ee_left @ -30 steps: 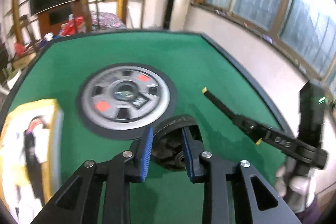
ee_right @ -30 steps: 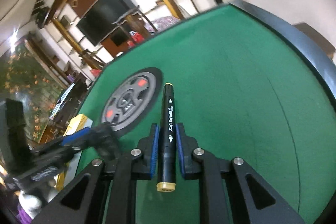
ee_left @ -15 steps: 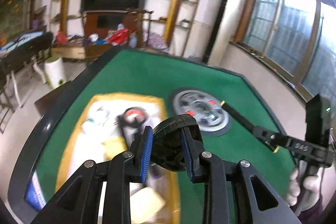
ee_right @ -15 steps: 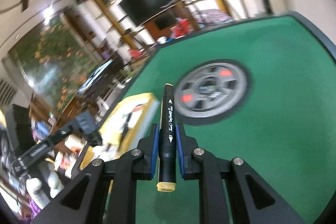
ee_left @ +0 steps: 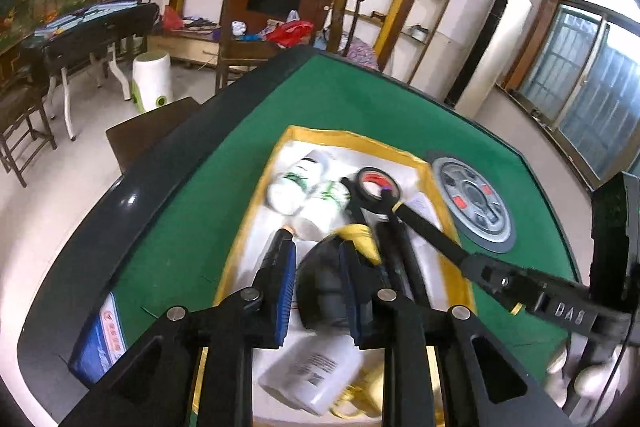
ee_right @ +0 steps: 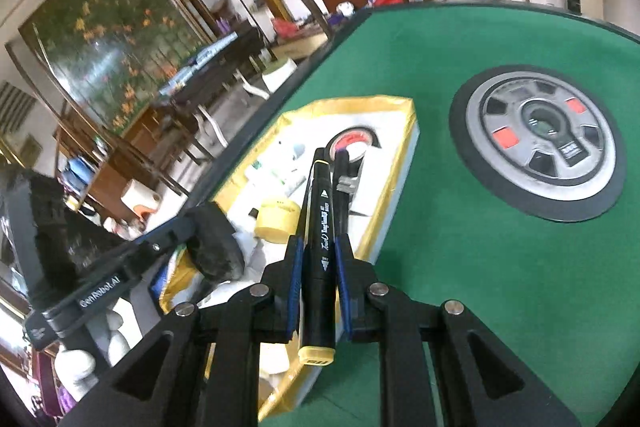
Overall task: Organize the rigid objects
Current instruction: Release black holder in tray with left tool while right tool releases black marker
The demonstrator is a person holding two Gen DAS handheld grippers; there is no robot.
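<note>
Landmark: yellow-rimmed box (ee_left: 256, 203), open-topped, on the green table (ee_left: 192, 195).
Left gripper (ee_left: 318, 291): jaws have just been closing; pinching a black disc-shaped object (ee_left: 322, 287) above the box's near half. What the disc is, I cannot tell.
Right gripper (ee_right: 316, 267): pressed together on a black marker (ee_right: 320, 227) at mid-barrel, tip forward, over the box's right rim.
Marker handling: light, stiff, smooth barrel; likely to swivel if held near an end, so the mid-barrel hold looks right.
Disc handling: rigid, looks heavier; best held across its flat faces, as now.
Already in the box: white bottles (ee_left: 304, 187), tape roll (ee_left: 374, 185), yellow round tin (ee_right: 278, 221).
Beside the box: round dial panel (ee_right: 540, 143), right of it, apart.
</note>
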